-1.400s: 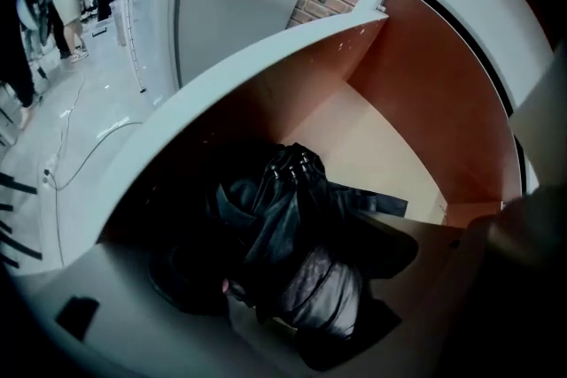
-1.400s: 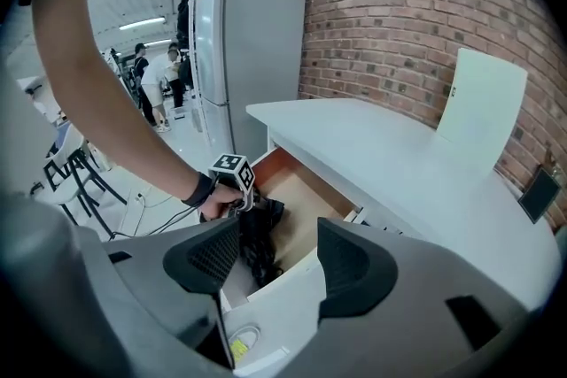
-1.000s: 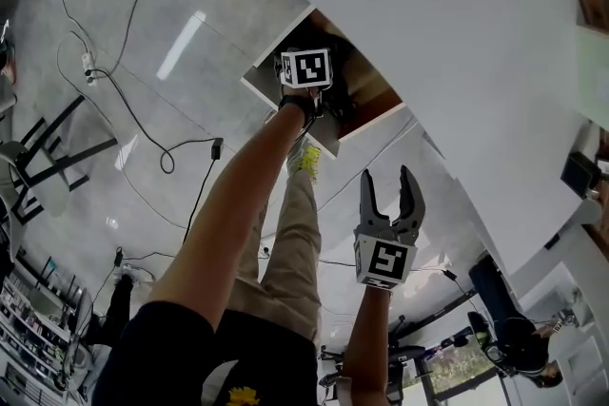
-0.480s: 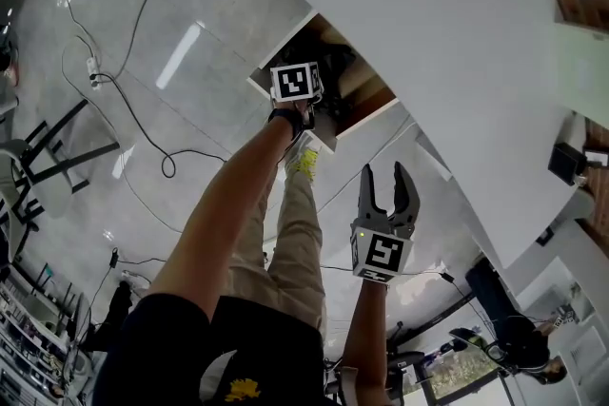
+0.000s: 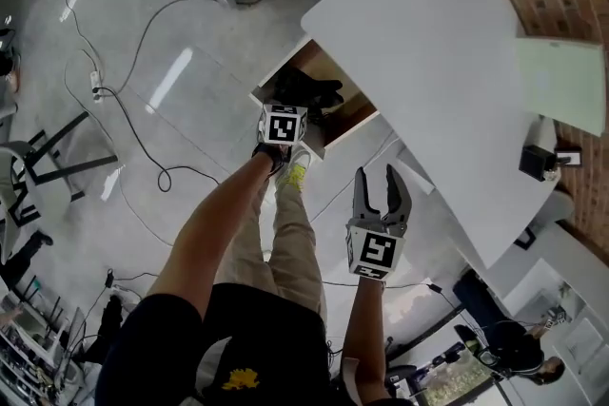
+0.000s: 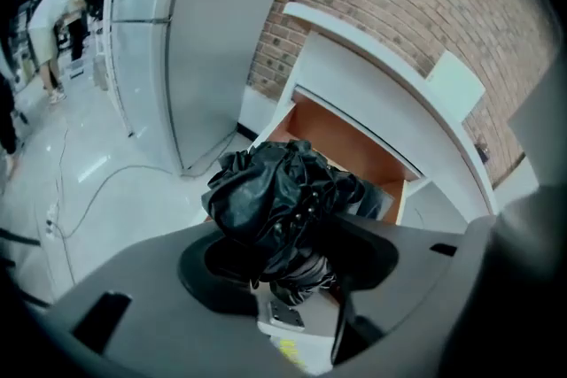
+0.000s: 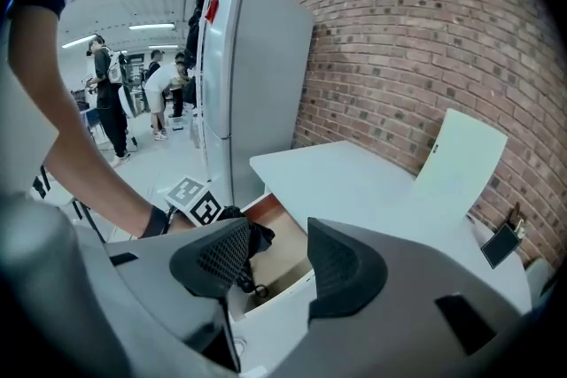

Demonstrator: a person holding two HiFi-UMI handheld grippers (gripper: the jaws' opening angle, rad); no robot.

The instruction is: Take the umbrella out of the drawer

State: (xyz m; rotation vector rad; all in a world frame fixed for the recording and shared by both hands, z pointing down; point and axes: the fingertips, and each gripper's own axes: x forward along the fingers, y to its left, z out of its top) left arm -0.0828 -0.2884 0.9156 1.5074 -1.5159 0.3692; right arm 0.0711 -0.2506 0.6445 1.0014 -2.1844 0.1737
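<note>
The umbrella (image 6: 270, 199), a crumpled bundle of black fabric, sits bunched between the jaws of the left gripper (image 5: 298, 106). Those jaws have just been closing and now clamp it from both sides. Held like that, the umbrella hangs right at the near left corner of the open drawer (image 5: 350, 106). A thin strap loop (image 7: 244, 286) dangles from it against the drawer's pale wooden inside. From where I stand I cannot tell whether its lowest part is quite clear of the rim. The drawer is pulled out from under a white table (image 5: 447, 62), on the side facing the person. The right gripper (image 5: 381, 188) hangs nearer the person and to the right, well apart from the drawer. Its jaws have narrowed a little but are spread, with nothing between them. A pale flat board (image 7: 461, 159) leans up at the far right of the tabletop, against a brick wall (image 7: 425, 22). A tall white cabinet (image 7: 257, 75) stands to the left of the table. Black cables (image 5: 143, 138) trail across the glossy grey floor (image 5: 105, 43) further left. A few people (image 7: 106, 102) stand far off down the room.
</note>
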